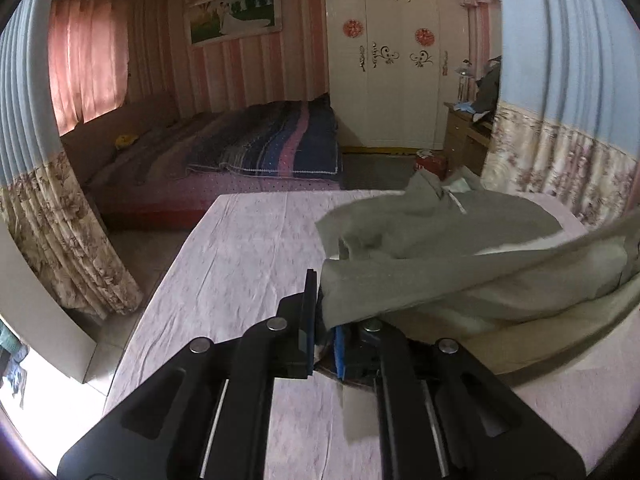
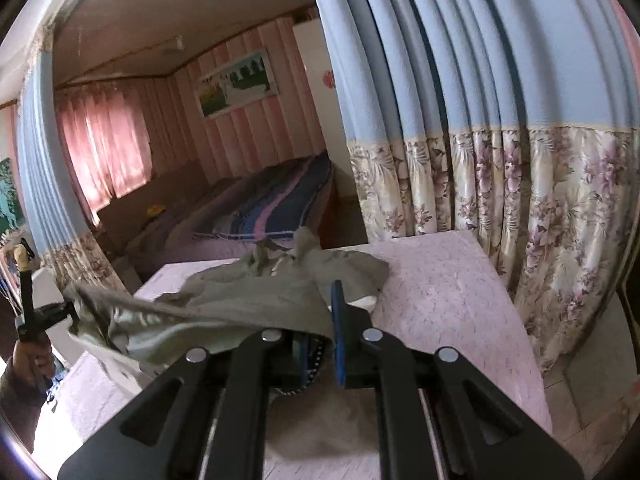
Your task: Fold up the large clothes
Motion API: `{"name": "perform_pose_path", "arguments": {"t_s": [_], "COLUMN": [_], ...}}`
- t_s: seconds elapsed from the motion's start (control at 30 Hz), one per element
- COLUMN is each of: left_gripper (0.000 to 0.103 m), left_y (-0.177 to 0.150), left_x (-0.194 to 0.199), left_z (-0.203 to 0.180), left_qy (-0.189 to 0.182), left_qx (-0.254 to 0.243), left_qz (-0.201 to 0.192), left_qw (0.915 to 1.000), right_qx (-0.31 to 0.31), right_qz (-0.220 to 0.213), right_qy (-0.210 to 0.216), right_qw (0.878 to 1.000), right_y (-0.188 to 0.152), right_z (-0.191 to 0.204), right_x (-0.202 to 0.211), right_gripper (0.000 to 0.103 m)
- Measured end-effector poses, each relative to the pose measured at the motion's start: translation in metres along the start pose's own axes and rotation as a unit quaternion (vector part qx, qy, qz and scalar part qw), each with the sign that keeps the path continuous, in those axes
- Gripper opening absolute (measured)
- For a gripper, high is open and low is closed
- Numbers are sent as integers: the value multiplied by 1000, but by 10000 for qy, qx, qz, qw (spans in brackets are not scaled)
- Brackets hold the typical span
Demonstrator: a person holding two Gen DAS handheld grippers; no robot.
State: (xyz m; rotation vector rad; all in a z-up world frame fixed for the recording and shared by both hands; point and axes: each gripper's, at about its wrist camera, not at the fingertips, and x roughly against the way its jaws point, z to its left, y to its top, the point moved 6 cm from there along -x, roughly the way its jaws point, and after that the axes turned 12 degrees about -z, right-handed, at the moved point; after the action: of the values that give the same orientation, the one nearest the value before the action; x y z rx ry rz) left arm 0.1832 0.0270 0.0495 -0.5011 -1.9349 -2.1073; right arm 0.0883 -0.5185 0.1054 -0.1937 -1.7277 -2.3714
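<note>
Two hand-held grippers are clamped on one olive-grey garment [image 1: 460, 240], which is stretched between them above a counter [image 1: 248, 248] covered in pale pink cloth. The left hand-held gripper [image 1: 322, 304] is closed on a folded edge of the fabric, and the right hand-held gripper [image 2: 320, 320] is closed on another part of the same edge, with cloth bunched between its blue pads. In the right wrist view, the left tool is seen at the far left, held by a hand [image 2: 34, 360], with the fabric pulled taut towards it. The garment's collar end, with a white drawstring, lies crumpled on the far part of the counter, while the held edge hangs lifted above it. The step in hand is judged to be the raising and spreading of one edge so that it can be carried over. The next move would call for both grips to be kept level and equally tensioned, and the lifted edge laid squarely over the resting part before release.
</note>
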Motion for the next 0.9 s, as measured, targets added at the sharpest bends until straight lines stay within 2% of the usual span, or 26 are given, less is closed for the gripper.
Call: {"name": "perform_pose_path", "arguments": {"t_s": [0.13,0.4,0.6,0.73,0.83,0.87,0.9], "left_gripper": [7,9,9,11,26,41,63], "left_y": [20,45,56,51,38,33,30], "left_x": [-51,-142,-217,-261,-287,-295,-299], "left_z": [-11,-7,-6,-12,-6,-5,-3], "left_qy": [85,121,389,413,390,367,388], "left_qx": [-211,-140,-243,-237,72,155,176], "left_qz": [64,454,747,1011,1365,1434,1461], "left_qw": [9997,9988,9962,9937,9898,9889,9883], "right_qx": [-27,50,197,139,-29,-87,-134], "right_qz": [171,479,803,1147,1565,1702,1820], "right_qy": [-116,-396,-724,-948,-990,-1020,-1082], "right_qw": [9998,9981,9939,9888,9827,9801,9772], "right_y": [14,31,27,10,-11,-17,-23], "right_z": [-13,-29,-42,-55,-62,-64,-67], "right_x": [-51,-156,-241,-285,-308,-313,-318], "right_gripper": [9,9,9,10,13,25,52]}}
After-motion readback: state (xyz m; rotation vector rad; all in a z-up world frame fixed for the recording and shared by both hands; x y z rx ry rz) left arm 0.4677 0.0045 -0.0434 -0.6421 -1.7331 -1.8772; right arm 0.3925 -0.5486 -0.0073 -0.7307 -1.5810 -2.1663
